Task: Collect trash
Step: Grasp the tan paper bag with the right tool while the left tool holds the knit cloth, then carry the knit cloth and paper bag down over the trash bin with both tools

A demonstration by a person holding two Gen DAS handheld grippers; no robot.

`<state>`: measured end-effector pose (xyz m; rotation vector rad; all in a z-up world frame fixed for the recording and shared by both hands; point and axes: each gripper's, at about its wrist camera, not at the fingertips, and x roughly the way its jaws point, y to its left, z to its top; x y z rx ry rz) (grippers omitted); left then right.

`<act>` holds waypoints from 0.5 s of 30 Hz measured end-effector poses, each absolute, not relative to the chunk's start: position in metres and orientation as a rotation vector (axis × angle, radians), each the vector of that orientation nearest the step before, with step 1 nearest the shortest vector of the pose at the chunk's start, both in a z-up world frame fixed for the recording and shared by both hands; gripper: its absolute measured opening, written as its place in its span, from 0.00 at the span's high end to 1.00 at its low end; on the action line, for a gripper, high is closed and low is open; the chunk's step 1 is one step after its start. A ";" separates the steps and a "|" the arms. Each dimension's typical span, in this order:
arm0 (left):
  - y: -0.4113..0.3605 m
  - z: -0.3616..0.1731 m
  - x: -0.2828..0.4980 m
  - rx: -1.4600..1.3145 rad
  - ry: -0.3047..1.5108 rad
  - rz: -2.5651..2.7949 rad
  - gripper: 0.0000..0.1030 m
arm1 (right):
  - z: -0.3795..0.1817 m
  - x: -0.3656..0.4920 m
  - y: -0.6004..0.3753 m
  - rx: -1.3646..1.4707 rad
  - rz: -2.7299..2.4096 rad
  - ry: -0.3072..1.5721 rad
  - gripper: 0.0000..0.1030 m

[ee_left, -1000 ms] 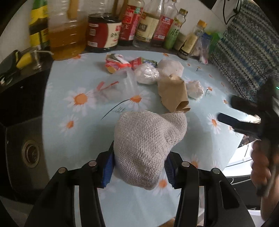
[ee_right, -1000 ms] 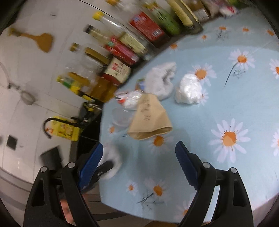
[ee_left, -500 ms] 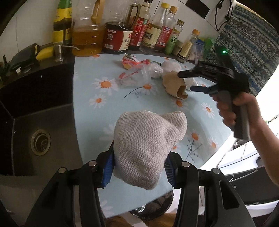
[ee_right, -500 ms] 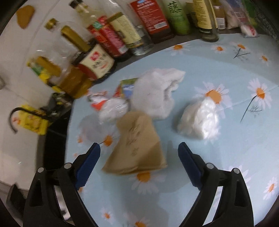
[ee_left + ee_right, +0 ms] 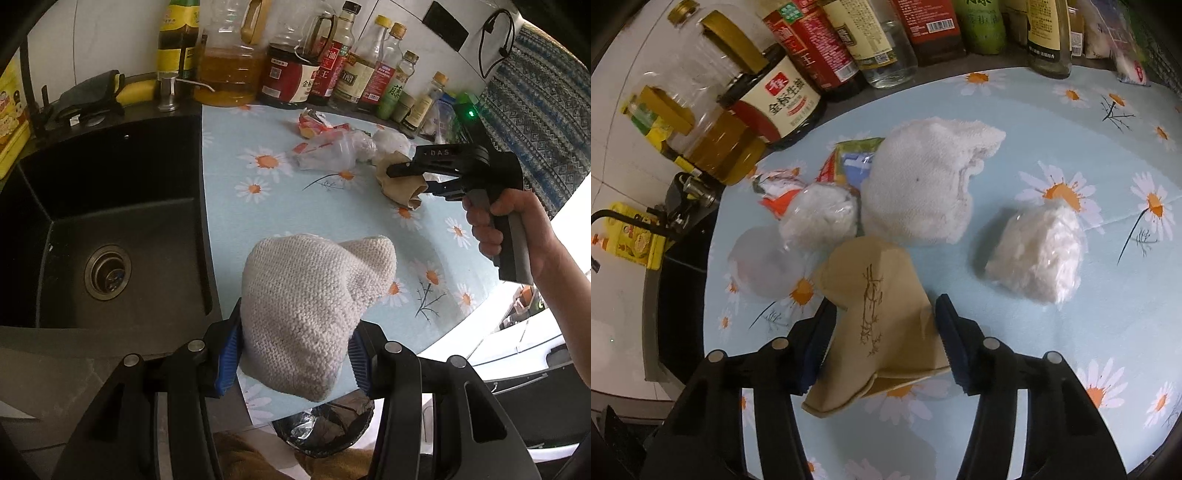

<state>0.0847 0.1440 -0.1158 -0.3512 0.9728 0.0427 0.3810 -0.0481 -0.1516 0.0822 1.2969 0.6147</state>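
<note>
Left wrist view: the left gripper [image 5: 293,354] was clamped on a grey knitted cloth [image 5: 310,306], held above the near edge of the daisy-print tablecloth [image 5: 236,144]; a foil-lined bin [image 5: 325,428] showed just beneath the cloth, past that edge. The black sink [image 5: 107,236] lay beside the tablecloth. Farther along the tablecloth, the right gripper [image 5: 406,181], in the person's right hand [image 5: 506,229], reached round a brown paper bag [image 5: 400,186] near a clear plastic wrapper [image 5: 332,151]. Risk, as a judgement: the cloth hung mostly forward of the pads, so a release out of line with the bin could drop it on the floor. Right wrist view: the right gripper [image 5: 882,339] stood narrowed about the brown paper bag [image 5: 879,314], pads at either side; whether they already pressed it could not be told. A white towel [image 5: 927,184], a wrapped tissue wad [image 5: 822,214] and a white plastic bundle [image 5: 1038,254] lay just beyond the bag. Risk: the bag was flat and limp, so closing might only crease it, or it might slip out on lifting; a forward push could shove the tissue wad toward the bottles [image 5: 820,55].
</note>
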 end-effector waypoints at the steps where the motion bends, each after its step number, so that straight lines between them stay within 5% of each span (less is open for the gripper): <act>1: 0.143 -0.115 0.084 -0.348 0.972 0.046 0.54 | -0.150 0.379 -0.049 0.085 0.618 1.294 0.49; 15: 0.115 -0.107 0.086 -0.333 0.969 0.050 0.54 | -0.127 0.350 -0.091 0.207 0.722 1.264 0.52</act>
